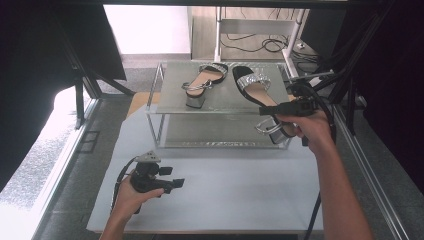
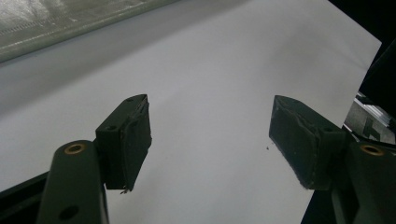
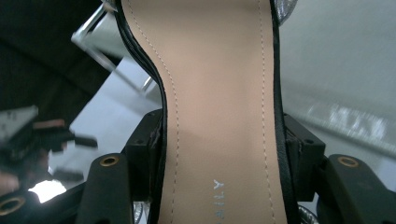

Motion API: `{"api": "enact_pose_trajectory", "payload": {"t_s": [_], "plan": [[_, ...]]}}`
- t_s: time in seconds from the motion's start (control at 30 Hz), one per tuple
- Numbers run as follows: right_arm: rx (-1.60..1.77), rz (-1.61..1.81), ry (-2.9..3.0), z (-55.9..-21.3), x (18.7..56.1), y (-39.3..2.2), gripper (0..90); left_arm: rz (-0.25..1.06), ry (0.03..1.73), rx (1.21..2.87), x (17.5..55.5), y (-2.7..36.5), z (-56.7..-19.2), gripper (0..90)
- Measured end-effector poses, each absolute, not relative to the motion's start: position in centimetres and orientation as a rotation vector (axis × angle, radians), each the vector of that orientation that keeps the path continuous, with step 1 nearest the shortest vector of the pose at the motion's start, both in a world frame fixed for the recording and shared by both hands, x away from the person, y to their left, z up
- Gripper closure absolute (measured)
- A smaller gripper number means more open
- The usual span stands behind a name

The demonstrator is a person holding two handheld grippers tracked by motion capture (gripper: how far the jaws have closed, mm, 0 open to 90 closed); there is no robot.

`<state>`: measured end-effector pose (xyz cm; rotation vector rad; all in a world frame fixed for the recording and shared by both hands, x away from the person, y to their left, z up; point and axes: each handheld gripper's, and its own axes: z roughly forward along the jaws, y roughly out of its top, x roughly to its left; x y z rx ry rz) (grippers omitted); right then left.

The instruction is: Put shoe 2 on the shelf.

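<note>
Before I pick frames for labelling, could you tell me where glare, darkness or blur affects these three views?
High view: daylight blows out the window at top and the floor at left; the sides are dark; both sandals on the rack read clearly. Left gripper view: even light, jaws sharp, the sheet plain. Right gripper view: the held sandal is sharp, the background soft.

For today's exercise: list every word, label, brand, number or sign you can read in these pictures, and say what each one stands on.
Pale print on the tan insole of the black sandal, clamped by the right gripper: cut off by the picture's edge and seen upside down, not legible.
The silver-strapped sandal with a block heel on the glass shelf: no readable marking.
</note>
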<state>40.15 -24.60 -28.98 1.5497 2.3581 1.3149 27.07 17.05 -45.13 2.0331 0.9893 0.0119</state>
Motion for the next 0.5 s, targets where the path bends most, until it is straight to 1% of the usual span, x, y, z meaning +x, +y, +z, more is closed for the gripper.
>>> {"api": "enact_pose_trajectory", "payload": {"t_s": [0.27,0.5], "plan": [[1.555,1.278,2.358,-27.7,42.4,-23.5,41.7,0.005,0.973,2.036,27.1,17.2,-45.0,29.7],[1.591,1.227,2.348,-27.5,44.3,-23.2,41.7,0.003,0.969,2.022,27.0,17.5,-44.8,29.7]]}}
